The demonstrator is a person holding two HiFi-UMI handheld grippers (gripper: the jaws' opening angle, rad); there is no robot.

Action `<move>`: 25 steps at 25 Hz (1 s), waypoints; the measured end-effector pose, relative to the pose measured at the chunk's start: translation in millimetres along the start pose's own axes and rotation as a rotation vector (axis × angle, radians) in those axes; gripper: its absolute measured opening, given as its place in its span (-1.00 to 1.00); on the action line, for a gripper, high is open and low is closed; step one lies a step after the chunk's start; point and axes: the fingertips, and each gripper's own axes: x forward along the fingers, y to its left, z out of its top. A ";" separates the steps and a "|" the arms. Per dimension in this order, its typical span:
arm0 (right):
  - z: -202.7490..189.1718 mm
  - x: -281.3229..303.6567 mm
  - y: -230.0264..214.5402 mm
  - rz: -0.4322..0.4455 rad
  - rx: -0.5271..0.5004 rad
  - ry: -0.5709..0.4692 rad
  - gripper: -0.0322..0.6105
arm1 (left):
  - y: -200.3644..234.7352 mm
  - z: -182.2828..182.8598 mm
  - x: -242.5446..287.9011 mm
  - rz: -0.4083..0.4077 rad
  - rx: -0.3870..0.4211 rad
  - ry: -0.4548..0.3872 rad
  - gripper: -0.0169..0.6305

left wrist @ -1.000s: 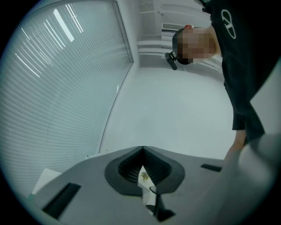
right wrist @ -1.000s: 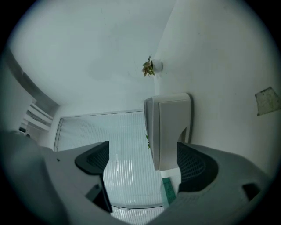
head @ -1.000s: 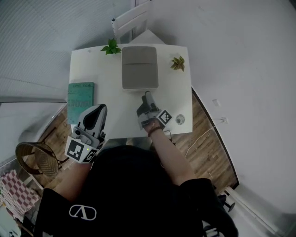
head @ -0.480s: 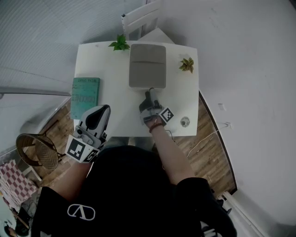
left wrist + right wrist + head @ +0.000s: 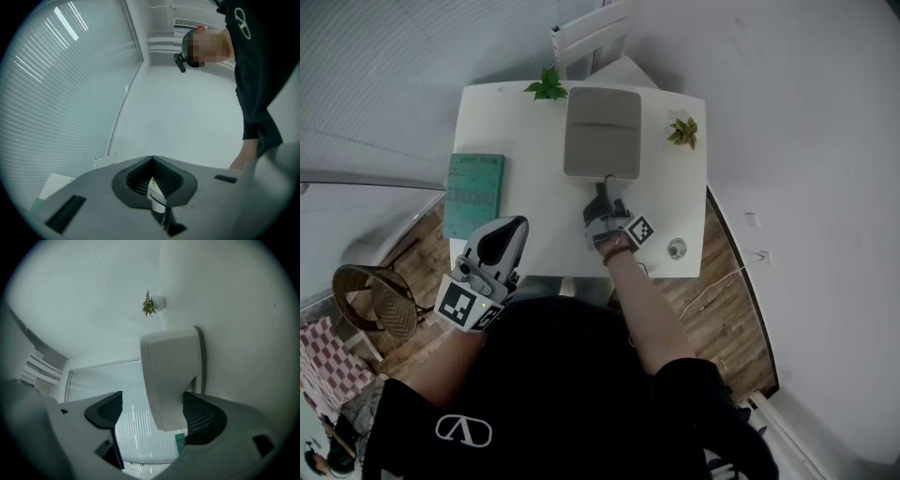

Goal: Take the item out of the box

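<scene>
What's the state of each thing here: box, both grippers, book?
box: closed, flat on the table.
right gripper: open; jaws have just been closing, box's near edge between them, not clamped.
left gripper: shut, empty, held at the table's near edge.
book: closed, lying flat.

Your pale grey box (image 5: 602,131), a flat rectangle with rounded corners and its lid shut, lies straight ahead of your right gripper (image 5: 606,184). Its near edge sits between the jaws, which have just been closing: close beside one pad, apart from the other.
</scene>
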 end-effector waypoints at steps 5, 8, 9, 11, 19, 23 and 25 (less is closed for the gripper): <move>-1.1 -5.2 -8.5 -0.023 0.002 -0.004 0.04 | -1.5 -3.4 -1.3 0.001 -0.003 0.007 -0.93; -1.5 -7.5 -14.4 -0.046 0.021 -0.015 -0.15 | -2.4 -4.9 -1.6 0.001 -0.006 0.012 -0.93; -1.6 -7.4 -15.9 -0.050 0.026 -0.017 -0.19 | -2.2 -5.3 -1.3 0.001 -0.006 0.013 -0.93; -0.8 -6.7 -18.4 -0.052 0.023 -0.016 -0.24 | -1.4 -6.5 0.1 0.000 -0.008 0.016 -0.93; -1.1 -6.8 -19.2 -0.048 0.020 -0.006 -0.25 | -0.9 -11.1 3.1 -0.003 -0.017 0.022 -0.93; -1.0 -7.6 -19.9 -0.053 0.013 0.000 -0.26 | -1.4 -12.5 2.4 -0.003 -0.019 0.023 -0.93; -1.8 -7.8 -19.0 -0.052 0.013 0.000 -0.27 | -1.3 -12.9 1.9 -0.003 -0.021 0.023 -0.93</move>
